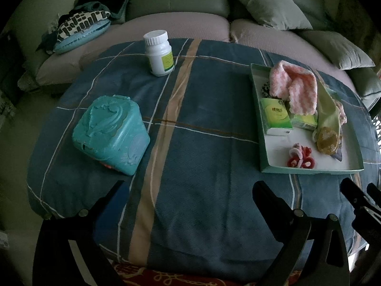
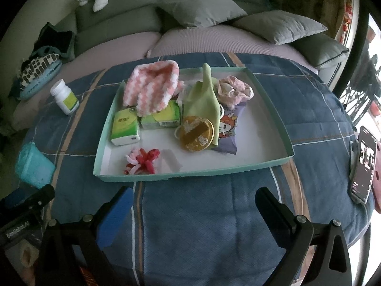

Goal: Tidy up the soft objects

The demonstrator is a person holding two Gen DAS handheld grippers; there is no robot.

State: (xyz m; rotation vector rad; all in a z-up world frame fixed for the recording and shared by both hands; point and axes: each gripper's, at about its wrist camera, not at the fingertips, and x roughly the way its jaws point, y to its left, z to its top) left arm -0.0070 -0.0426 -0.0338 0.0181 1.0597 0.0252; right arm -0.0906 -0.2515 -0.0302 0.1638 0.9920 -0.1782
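A shallow green-rimmed tray point(image 2: 271, 164) point(image 1: 309, 170) on the blue plaid cloth holds a pink-and-white knitted piece point(image 2: 152, 83) point(image 1: 295, 88), two green tissue packs point(image 2: 125, 126) point(image 1: 276, 116), a pale green cloth point(image 2: 202, 95), a pink scrunchie point(image 2: 234, 90), a gold round tin point(image 2: 196, 133), a purple snack bag point(image 2: 228, 131) and a red-and-pink yarn bow point(image 2: 142, 162) point(image 1: 301, 158). My right gripper point(image 2: 194, 205) is open, empty, just in front of the tray. My left gripper point(image 1: 188, 197) is open, empty, over bare cloth left of the tray.
A teal embossed box point(image 1: 110, 133) point(image 2: 33, 165) and a white pill bottle point(image 1: 159, 52) point(image 2: 64, 100) stand left of the tray. A phone point(image 2: 363, 166) lies at the right edge. Behind the table is a sofa with grey cushions point(image 2: 281, 26) and a patterned pillow point(image 1: 81, 28).
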